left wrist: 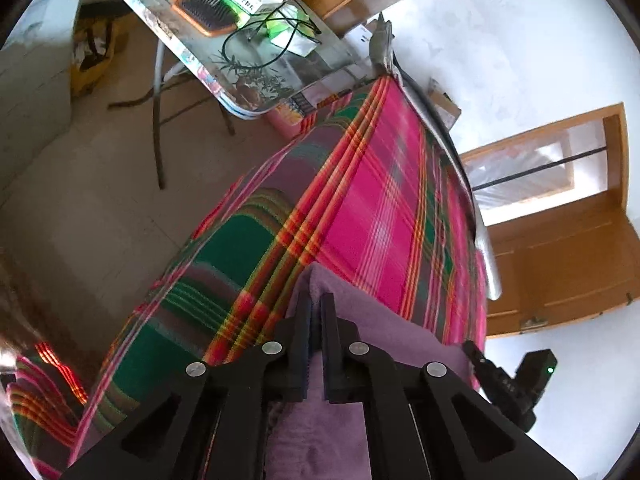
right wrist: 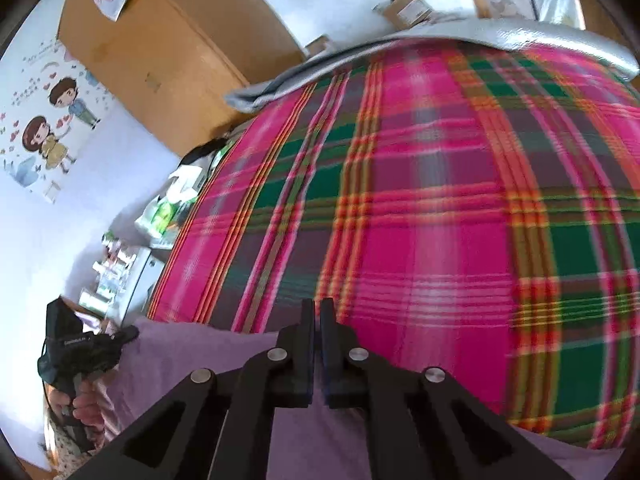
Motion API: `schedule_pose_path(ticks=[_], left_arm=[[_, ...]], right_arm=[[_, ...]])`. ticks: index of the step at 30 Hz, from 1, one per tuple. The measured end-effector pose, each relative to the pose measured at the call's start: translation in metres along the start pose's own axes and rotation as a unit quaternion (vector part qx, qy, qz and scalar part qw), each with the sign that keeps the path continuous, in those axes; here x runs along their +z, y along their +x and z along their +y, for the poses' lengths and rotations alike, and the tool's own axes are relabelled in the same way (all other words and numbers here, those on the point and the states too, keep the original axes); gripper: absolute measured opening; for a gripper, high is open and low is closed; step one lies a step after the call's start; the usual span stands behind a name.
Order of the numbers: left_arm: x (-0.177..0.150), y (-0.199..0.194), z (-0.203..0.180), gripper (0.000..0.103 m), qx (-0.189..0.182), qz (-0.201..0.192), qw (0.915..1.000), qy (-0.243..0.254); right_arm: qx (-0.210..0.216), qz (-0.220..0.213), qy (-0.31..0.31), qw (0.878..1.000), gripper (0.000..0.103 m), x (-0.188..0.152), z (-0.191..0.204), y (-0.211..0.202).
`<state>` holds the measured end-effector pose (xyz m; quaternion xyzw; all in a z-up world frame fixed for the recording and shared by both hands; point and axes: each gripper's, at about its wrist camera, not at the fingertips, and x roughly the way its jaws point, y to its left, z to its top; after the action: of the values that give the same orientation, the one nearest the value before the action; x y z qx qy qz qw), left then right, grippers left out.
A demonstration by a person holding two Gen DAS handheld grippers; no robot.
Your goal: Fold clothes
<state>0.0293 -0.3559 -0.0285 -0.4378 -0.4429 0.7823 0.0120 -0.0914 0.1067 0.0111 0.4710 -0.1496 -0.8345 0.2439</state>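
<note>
Plaid-covered bed (right wrist: 420,200), purple garment (right wrist: 192,352) on it

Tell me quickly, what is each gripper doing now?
Left gripper: closed on the purple garment.
Right gripper: closed on the same purple garment.

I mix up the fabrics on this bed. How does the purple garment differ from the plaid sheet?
The purple garment is plain; the plaid sheet is pink, green and orange checks. The garment covers only the near edge; the sheet spans the whole bed. The garment is pinched by the left gripper and right gripper; the sheet lies free. Both are cloth.
</note>
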Motion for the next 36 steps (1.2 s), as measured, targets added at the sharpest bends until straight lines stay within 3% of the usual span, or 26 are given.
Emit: schedule_pose_path(ticks=[3, 8, 12, 14, 20, 22, 24, 30, 35, 36], left_arm=[[-0.002, -0.006, -0.001, 0.008, 0.006, -0.006, 1.0, 0.003], [-0.01, -0.033, -0.02, 0.008, 0.01, -0.057, 0.9978, 0.033], [-0.025, -0.058, -0.049, 0.008, 0.034, -0.109, 0.9897, 0.086], [-0.034, -0.06, -0.063, 0.008, 0.027, -0.108, 0.9873, 0.113], [-0.068, -0.021, -0.109, 0.013, -0.012, -0.037, 0.9819, 0.185], [-0.079, 0.003, -0.122, 0.013, -0.013, 0.003, 0.9779, 0.209], [-0.09, 0.023, -0.131, 0.013, -0.016, 0.035, 0.9745, 0.221], [-0.113, 0.075, -0.15, 0.013, -0.01, 0.106, 0.9647, 0.241], [-0.125, 0.092, -0.154, 0.013, 0.002, 0.123, 0.9617, 0.245], [-0.126, 0.094, -0.154, 0.013, 0.002, 0.124, 0.9615, 0.246]], right_arm=[[-0.005, -0.018, -0.004, 1.0, 0.004, -0.001, -0.007, -0.02], [-0.032, -0.024, -0.03, 0.999, 0.005, -0.014, -0.018, -0.048], [-0.059, -0.023, -0.06, 0.996, 0.01, -0.028, -0.026, -0.066], [-0.064, -0.017, -0.077, 0.995, 0.012, -0.034, -0.028, -0.069], [-0.075, 0.009, -0.129, 0.989, 0.02, -0.046, -0.027, -0.064], [-0.075, 0.021, -0.145, 0.986, 0.03, -0.049, -0.026, -0.058], [-0.075, 0.035, -0.161, 0.983, 0.033, -0.05, -0.024, -0.05], [-0.086, 0.046, -0.214, 0.972, 0.035, -0.056, -0.01, -0.036], [-0.086, 0.04, -0.241, 0.966, 0.035, -0.062, -0.003, -0.032], [-0.087, 0.037, -0.245, 0.965, 0.031, -0.062, -0.003, -0.032]])
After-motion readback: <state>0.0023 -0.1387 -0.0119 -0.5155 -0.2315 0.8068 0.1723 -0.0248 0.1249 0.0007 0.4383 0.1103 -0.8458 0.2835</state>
